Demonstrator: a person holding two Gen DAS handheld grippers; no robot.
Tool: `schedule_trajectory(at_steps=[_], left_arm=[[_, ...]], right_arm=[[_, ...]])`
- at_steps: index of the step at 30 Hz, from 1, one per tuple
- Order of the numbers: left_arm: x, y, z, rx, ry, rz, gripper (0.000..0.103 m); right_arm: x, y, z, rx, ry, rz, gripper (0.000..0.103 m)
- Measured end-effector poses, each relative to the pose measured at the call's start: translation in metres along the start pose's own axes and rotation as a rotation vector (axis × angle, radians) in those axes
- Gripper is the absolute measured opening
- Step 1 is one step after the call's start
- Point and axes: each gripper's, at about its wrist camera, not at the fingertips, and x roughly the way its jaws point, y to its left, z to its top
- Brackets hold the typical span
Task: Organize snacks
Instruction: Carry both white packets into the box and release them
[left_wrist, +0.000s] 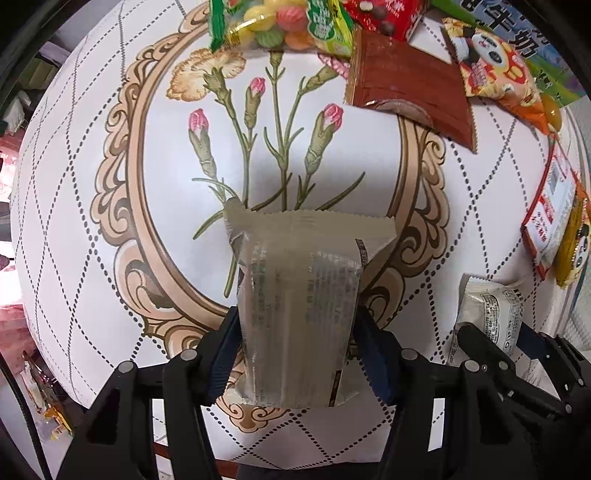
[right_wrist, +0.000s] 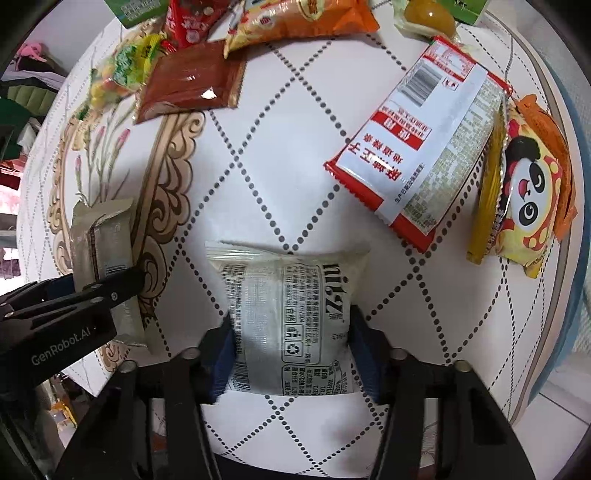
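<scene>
My left gripper (left_wrist: 297, 354) is shut on a beige snack packet (left_wrist: 299, 295) and holds it upright above the flowered tablecloth (left_wrist: 110, 258). In the right wrist view that beige packet (right_wrist: 103, 236) shows at the left, clamped by the left gripper (right_wrist: 110, 295). My right gripper (right_wrist: 293, 354) has its blue pads (right_wrist: 364, 350) pressed on both sides of a white snack packet (right_wrist: 291, 317) with black print that lies on the cloth. The white packet (left_wrist: 487, 314) and right gripper (left_wrist: 491, 332) also appear at the lower right of the left wrist view.
Snacks are piled along the far edge: a green candy bag (left_wrist: 280, 26), a brown sachet (right_wrist: 192, 81), a red packet (left_wrist: 384, 14), an orange panda bag (left_wrist: 495, 74). A red-and-white packet (right_wrist: 424, 147) and a yellow panda bag (right_wrist: 524, 199) lie at the right, near the table's rim (right_wrist: 554, 332).
</scene>
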Motion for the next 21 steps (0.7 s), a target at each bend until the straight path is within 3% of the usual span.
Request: schedule_trajectory(at_steps=[7, 13, 21], left_arm=[[-0.031, -0.004, -0.004, 0.014, -0.038, -0.035, 0.057], [-0.069, -0.012, 0.0, 0.013, -0.075, -0.11, 0.057], [-0.154, -0.037, 0.043, 0.049, -0.187, -0.243, 0.057]], right_arm=[[-0.028, -0.008, 0.003, 0.006, -0.02, 0.051, 0.05], [-0.07, -0.027, 0.017, 0.036, -0.082, 0.121, 0.05], [-0.156, -0.059, 0.061, 0.069, -0.24, 0.205, 0.05]])
